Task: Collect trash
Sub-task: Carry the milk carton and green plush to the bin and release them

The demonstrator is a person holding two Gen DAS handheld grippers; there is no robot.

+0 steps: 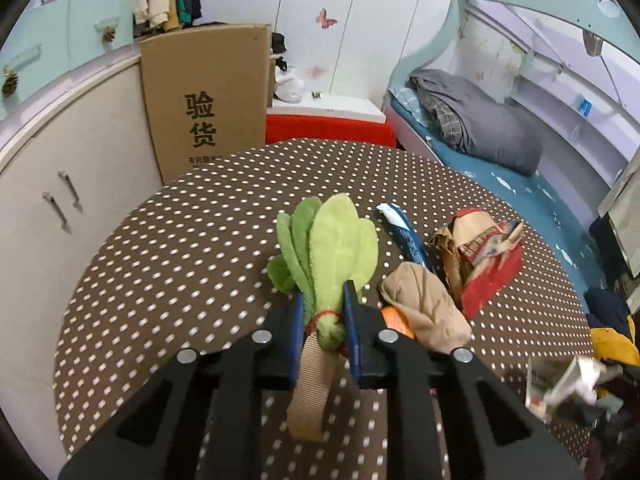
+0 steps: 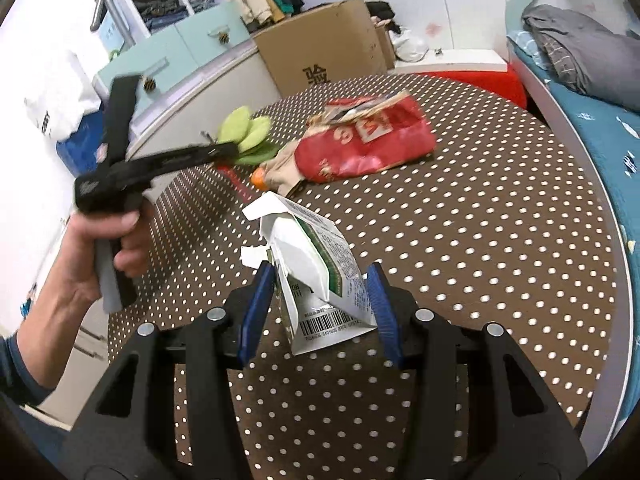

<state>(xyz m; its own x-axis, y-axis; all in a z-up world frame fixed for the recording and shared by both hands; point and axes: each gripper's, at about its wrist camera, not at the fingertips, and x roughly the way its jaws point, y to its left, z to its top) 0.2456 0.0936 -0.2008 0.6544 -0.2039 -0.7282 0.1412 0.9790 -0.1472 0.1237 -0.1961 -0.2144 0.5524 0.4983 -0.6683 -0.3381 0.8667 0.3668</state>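
Observation:
My left gripper (image 1: 325, 320) is shut on the stem of a green plush vegetable (image 1: 332, 240), which has a red string and a beige ribbon loop. In the right wrist view the same left gripper (image 2: 216, 152), held by a hand (image 2: 116, 248), has the plush vegetable (image 2: 248, 132) at its tip. My right gripper (image 2: 320, 292) is shut on a crumpled white and green carton (image 2: 320, 276) just above the table; it shows blurred as the carton (image 1: 560, 380) in the left wrist view. A crumpled red paper bag (image 1: 480, 256) (image 2: 368, 140), a blue wrapper (image 1: 404, 232) and a beige cloth (image 1: 424, 308) (image 2: 284, 168) lie on the table.
A round table with a brown polka-dot cloth (image 1: 180, 260) (image 2: 480, 260) carries everything. A small orange item (image 2: 259, 178) lies by the beige cloth. A cardboard box (image 1: 204, 100) and cabinets (image 1: 60, 200) stand behind on the left. A bed with a grey blanket (image 1: 480, 128) is on the right.

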